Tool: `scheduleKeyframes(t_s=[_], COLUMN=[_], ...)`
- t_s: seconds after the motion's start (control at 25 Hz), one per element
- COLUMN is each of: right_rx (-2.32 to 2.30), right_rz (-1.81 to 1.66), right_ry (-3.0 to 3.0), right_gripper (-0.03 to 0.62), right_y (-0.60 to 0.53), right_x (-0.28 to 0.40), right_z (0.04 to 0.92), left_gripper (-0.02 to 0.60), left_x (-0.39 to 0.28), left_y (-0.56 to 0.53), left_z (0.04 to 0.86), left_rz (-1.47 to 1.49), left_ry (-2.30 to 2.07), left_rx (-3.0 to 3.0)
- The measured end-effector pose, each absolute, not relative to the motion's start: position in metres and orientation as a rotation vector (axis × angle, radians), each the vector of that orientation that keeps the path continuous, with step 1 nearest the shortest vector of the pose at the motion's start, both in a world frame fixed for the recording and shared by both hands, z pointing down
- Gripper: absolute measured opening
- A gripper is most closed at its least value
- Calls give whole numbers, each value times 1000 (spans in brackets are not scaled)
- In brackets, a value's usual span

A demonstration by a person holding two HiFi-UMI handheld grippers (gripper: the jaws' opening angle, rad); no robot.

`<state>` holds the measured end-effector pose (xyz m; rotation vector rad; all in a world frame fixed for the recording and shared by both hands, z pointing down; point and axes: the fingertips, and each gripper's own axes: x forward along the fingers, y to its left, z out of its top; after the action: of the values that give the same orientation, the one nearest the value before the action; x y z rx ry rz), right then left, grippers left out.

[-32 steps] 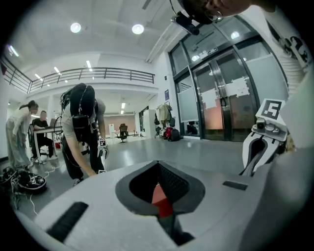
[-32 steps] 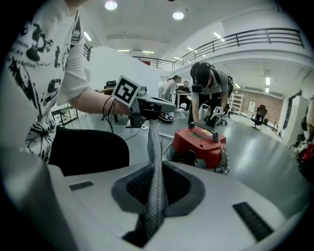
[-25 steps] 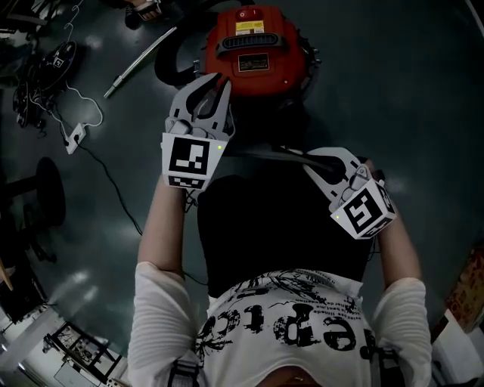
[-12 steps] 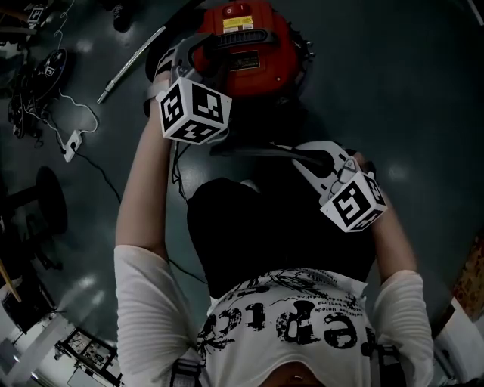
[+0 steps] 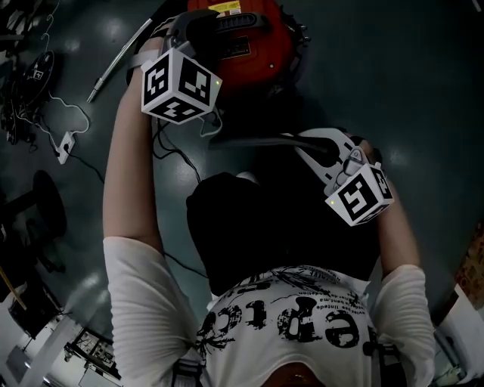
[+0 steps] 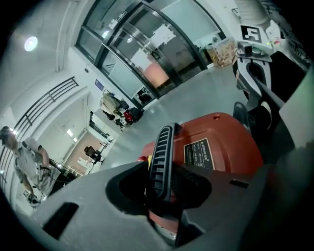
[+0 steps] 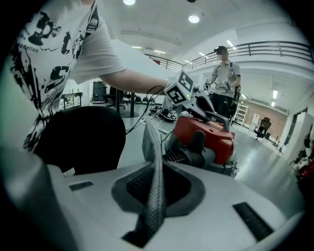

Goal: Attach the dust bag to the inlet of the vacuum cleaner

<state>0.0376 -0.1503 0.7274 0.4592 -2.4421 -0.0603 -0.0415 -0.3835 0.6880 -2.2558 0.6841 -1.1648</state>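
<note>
Head view: the vacuum (image 5: 265, 54) stands on the floor (image 5: 393, 75). The left gripper (image 5: 193, 29) sits over its handle (image 5: 231, 23), and the right gripper (image 5: 301, 145) holds the bag (image 5: 249, 140) just beside the vacuum. Left gripper view: the jaws are closing around the handle, with gaps showing either side. Right gripper view: the narrow jaws clamp the bag's grey edge.

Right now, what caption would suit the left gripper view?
Left gripper, jaws closing, with the black ribbed handle of the red vacuum cleaner standing between them.

Large lab hall: glass doors (image 6: 147, 54), mezzanine railing (image 7: 274, 49) (office chairs (image 6: 91, 153) beyond).
</note>
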Motion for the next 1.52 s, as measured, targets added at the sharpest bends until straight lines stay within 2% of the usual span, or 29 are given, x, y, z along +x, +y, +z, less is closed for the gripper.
scheduleKeyframes(t_s=[1.52], right_rx=[658], right_rz=[-270], right_ry=[-2203], right_gripper=[54], right_y=[-189], right_x=[45], right_z=[737], left_gripper=[120], left_x=[-41], left_y=[-381], left_z=[680], left_rz=[-1022], left_ry=[753], left_rx=[-2279])
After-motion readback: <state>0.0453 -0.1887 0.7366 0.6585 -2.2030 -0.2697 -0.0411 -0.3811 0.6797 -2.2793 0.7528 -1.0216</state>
